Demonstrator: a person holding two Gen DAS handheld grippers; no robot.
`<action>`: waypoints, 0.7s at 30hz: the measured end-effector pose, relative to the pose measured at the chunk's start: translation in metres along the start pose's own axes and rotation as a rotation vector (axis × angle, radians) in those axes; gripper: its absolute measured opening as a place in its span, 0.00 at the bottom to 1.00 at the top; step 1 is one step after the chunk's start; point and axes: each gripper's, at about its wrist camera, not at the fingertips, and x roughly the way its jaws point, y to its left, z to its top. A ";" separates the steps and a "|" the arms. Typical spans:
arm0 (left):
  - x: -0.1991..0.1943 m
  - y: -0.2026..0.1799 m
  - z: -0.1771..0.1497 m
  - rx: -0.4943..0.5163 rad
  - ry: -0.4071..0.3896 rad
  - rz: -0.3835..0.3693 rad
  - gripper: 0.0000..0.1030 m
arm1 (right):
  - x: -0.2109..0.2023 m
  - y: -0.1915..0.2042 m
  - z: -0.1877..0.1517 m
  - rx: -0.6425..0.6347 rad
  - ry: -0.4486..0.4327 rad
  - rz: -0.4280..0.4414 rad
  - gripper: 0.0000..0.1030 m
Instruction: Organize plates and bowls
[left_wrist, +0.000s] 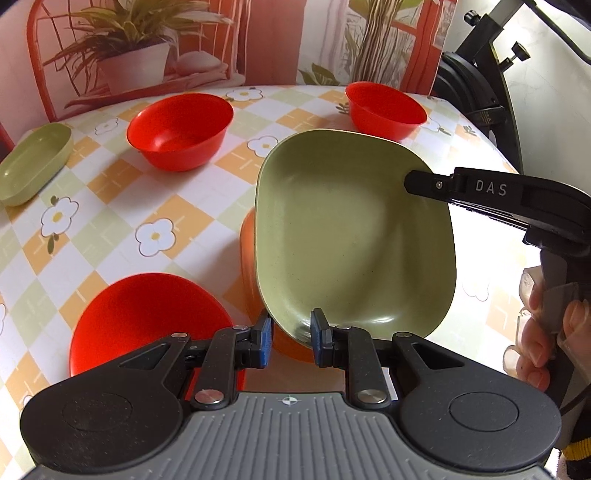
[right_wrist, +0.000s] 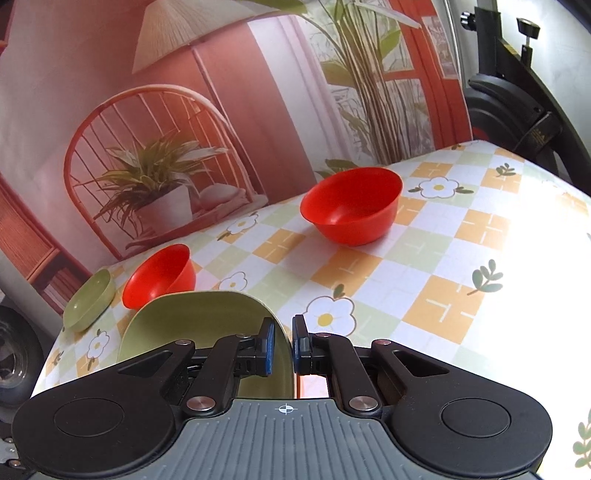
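Green square plate — tilted above an orange plate, rim pinched by the right gripper; left gripper released, straddling its near edge. Unsorted: two red bowls, red plate, second green plate — scattered across the table. Organizing barely begun, by appearance.

Each fisheye looks forward along its own gripper's two fingers, low over the checked floral tablecloth. Both sit close to the tilted green square plate and share two round red plastic bowls beyond.
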 end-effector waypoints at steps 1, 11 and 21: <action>0.001 0.000 0.000 -0.005 0.003 0.002 0.22 | 0.001 -0.001 -0.001 0.003 0.002 0.002 0.09; 0.002 0.001 0.001 -0.029 0.007 0.004 0.22 | 0.012 -0.005 -0.003 0.017 0.014 0.018 0.09; 0.001 0.003 0.001 -0.034 0.016 -0.009 0.26 | 0.019 -0.009 -0.007 0.027 0.028 0.017 0.09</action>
